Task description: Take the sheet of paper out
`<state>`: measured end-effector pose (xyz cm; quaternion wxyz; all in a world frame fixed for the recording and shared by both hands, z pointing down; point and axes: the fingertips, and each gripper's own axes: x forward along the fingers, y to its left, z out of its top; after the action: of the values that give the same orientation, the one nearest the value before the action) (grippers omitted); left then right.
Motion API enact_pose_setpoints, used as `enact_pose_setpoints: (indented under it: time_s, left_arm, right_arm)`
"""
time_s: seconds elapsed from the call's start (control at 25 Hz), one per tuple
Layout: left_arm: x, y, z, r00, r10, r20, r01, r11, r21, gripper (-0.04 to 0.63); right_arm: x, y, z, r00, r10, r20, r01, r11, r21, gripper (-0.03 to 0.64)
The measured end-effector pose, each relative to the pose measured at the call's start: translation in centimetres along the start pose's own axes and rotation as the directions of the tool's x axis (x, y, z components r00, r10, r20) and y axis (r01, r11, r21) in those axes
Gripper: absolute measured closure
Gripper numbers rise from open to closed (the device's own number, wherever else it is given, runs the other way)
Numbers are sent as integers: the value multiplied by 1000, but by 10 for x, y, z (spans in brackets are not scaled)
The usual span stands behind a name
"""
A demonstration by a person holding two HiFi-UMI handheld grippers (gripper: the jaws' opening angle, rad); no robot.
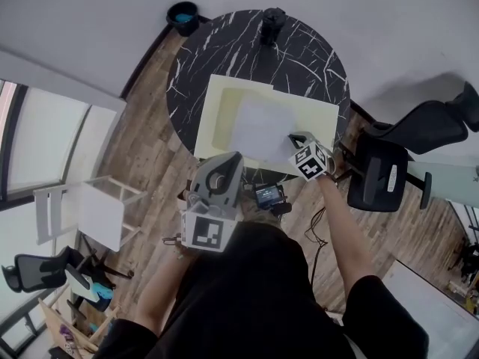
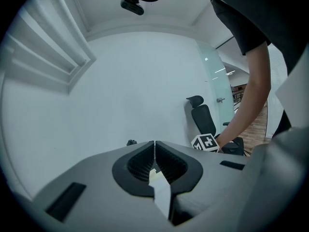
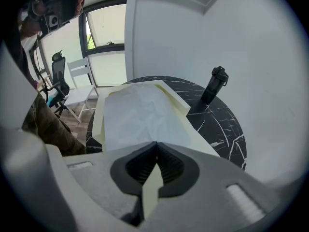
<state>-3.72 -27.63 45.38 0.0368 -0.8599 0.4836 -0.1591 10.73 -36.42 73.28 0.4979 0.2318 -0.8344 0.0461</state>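
Note:
A white sheet of paper point(image 1: 258, 129) point(image 3: 140, 115) lies on an open pale yellow folder point(image 1: 217, 103) point(image 3: 182, 106) on the round black marble table point(image 1: 314, 58). My right gripper point(image 1: 293, 137) point(image 3: 156, 144) is at the folder's near right edge, shut on a pale yellow strip of it. My left gripper point(image 1: 233, 158) point(image 2: 154, 143) is held just off the table's near edge, by the folder's near side. It is shut on a thin whitish strip point(image 2: 161, 192); whether that is the sheet or the folder I cannot tell.
A black bottle point(image 1: 272, 22) point(image 3: 214, 83) stands at the table's far side. A black office chair point(image 1: 389, 172) is to the right and a white chair point(image 1: 93, 209) to the left on the wooden floor. A blue bowl point(image 1: 182, 12) sits by the wall.

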Motion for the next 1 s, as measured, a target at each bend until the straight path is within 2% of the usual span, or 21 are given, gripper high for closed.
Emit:
enact_pose_setpoints:
  time_s: [0.24,0.56,0.8,1.0]
  left_arm:
    - [3,-2,3,1000,-14,-3,14,1000,3,588]
    - [1,2,10,999,-6,39,6,1000,8,588]
    - [-1,6,11,999,7,45,-6,1000,-14,588]
    - [-1,10,13,999,6,54,-5,1000,-8,588]
  right_arm:
    - [-18,-9,-3,999,-43,26,42,998,40,618]
    - [-47,-13,-5,992,-101,75,91,988,126,618]
    - [-71,-13,-2,980,-144,138,107,964,245,618]
    - [-97,-17,10,957,-207,202,140,943,303,618]
